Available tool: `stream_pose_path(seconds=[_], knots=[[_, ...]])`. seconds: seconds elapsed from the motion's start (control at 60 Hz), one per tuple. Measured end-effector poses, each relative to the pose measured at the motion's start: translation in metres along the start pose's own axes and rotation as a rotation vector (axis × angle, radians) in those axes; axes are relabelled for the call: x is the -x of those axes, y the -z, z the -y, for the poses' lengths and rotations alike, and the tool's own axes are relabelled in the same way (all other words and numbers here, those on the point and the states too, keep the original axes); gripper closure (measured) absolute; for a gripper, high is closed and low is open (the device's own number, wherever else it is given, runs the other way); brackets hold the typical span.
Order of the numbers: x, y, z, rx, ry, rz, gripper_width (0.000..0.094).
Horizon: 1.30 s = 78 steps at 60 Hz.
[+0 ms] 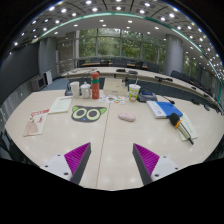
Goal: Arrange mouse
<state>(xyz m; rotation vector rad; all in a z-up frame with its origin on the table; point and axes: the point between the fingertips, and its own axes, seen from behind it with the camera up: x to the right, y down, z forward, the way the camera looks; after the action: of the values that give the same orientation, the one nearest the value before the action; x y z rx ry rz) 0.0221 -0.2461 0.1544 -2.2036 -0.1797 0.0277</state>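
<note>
The gripper [110, 160] hangs above the near edge of a pale table [60, 135], its two fingers spread wide apart with nothing between them, the magenta pads [77, 155] facing each other across bare tabletop. That open stance fits an approach: the tool looks to be lined up on its target but is well short of it.

The mouse [127, 117], a small pale pinkish shape, lies alone on the table far ahead of the fingers and a little right of their centre line. Just to its left sits a dark mouse mat [88, 113] printed with two big owl-like eyes, which is probably where the mouse belongs, so the job seems not yet begun.

Beyond the mat stand an orange bottle [96, 86] and a white cup [84, 89]; a yellowish cup [135, 92] is farther right. Papers [38, 122] lie at the left, and a blue-edged stack of books and papers [168, 110] at the right.

No lettering or brand can be read on anything; the bottle's label is too small to make out.
</note>
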Motion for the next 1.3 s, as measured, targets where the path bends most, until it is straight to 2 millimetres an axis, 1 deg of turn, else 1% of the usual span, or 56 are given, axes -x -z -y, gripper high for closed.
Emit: stream_pose_path(seconds=[0.017, 0.033, 0.117, 0.133, 0.167, 0.233, 0.267, 0.283, 0.35, 0.417, 0.483, 0.567, 0.65, 0.683, 0.9, 1.067, 1.1, 1.15, 1.183, 1.217, 1.3], knots=[[-0.008, -0.013, -0.004, 0.007, 0.001, -0.005, 0.0086], [-0.009, -0.011, -0.006, 0.018, 0.001, -0.012, 0.0087], [-0.038, -0.067, -0.014, 0.033, 0.005, -0.032, 0.0087], [-0.041, -0.077, -0.016, 0.033, 0.005, -0.037, 0.0086], [-0.053, -0.097, -0.016, 0.035, 0.006, -0.04, 0.0086], [-0.068, -0.138, -0.011, 0.03, 0.008, -0.045, 0.0082], [-0.071, -0.159, -0.005, 0.02, 0.008, -0.049, 0.0083], [-0.076, -0.168, -0.003, 0.015, 0.01, -0.047, 0.0083], [-0.086, -0.206, 0.006, 0.004, 0.014, -0.045, 0.0085], [-0.092, -0.243, 0.012, 0.011, 0.023, -0.046, 0.0083], [-0.096, -0.273, 0.022, 0.0, 0.028, -0.043, 0.0082], [-0.1, -0.304, 0.03, 0.004, 0.033, -0.041, 0.0081], [-0.105, -0.327, 0.035, 0.016, 0.028, -0.04, 0.0082], [-0.106, -0.335, 0.041, 0.009, 0.021, -0.031, 0.0085], [-0.114, -0.37, 0.067, 0.004, 0.019, -0.015, 0.0092], [-0.124, -0.393, 0.081, -0.002, -0.006, -0.005, 0.0147], [-0.126, -0.396, 0.083, -0.002, -0.013, -0.002, 0.0179], [-0.127, -0.4, 0.085, -0.003, -0.027, 0.005, 0.0262], [-0.129, -0.402, 0.086, -0.005, -0.025, -0.003, 0.0342], [-0.13, -0.403, 0.087, -0.008, -0.021, -0.004, 0.0452], [-0.131, -0.403, 0.088, -0.013, -0.024, -0.009, 0.0468]])
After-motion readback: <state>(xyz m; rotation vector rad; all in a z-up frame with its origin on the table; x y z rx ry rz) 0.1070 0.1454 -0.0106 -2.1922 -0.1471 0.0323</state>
